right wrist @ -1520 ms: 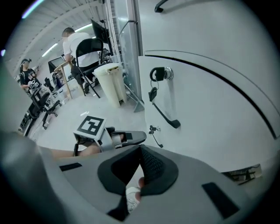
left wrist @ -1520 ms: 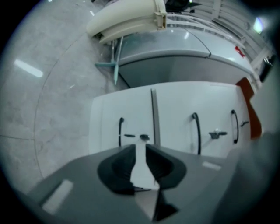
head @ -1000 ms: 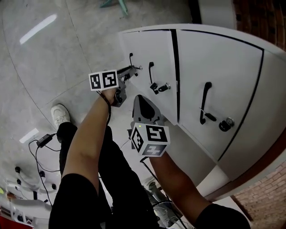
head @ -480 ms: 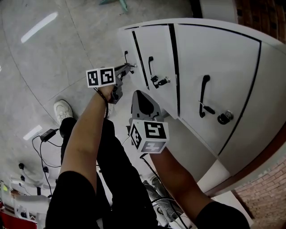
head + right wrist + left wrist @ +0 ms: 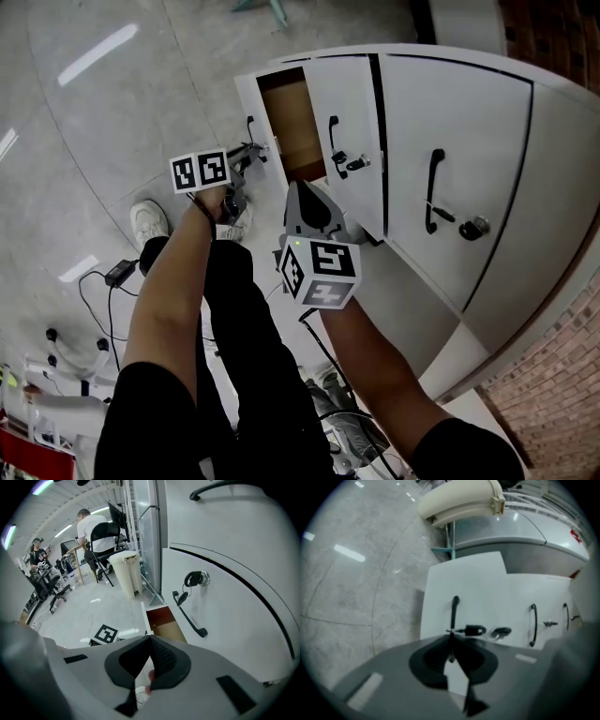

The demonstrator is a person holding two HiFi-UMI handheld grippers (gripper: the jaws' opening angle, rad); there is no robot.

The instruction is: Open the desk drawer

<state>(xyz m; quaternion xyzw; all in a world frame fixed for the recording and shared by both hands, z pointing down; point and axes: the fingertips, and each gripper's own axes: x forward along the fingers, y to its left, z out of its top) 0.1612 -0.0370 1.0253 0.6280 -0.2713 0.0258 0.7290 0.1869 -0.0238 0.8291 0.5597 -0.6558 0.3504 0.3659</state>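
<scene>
Drawer (image 5: pixel 292 127) juts beyond desk (image 5: pixel 469 141) front edge, bare floor (image 5: pixel 112 112) lying beside it.

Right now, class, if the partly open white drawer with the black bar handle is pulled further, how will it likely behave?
The white drawer with brown wooden inside probably slides straight, not tipping: it juts squarely from the white cabinet. Likely light, since no contents show in it. Its thin black bar handle looks rigid, so unlikely to flex.
</scene>
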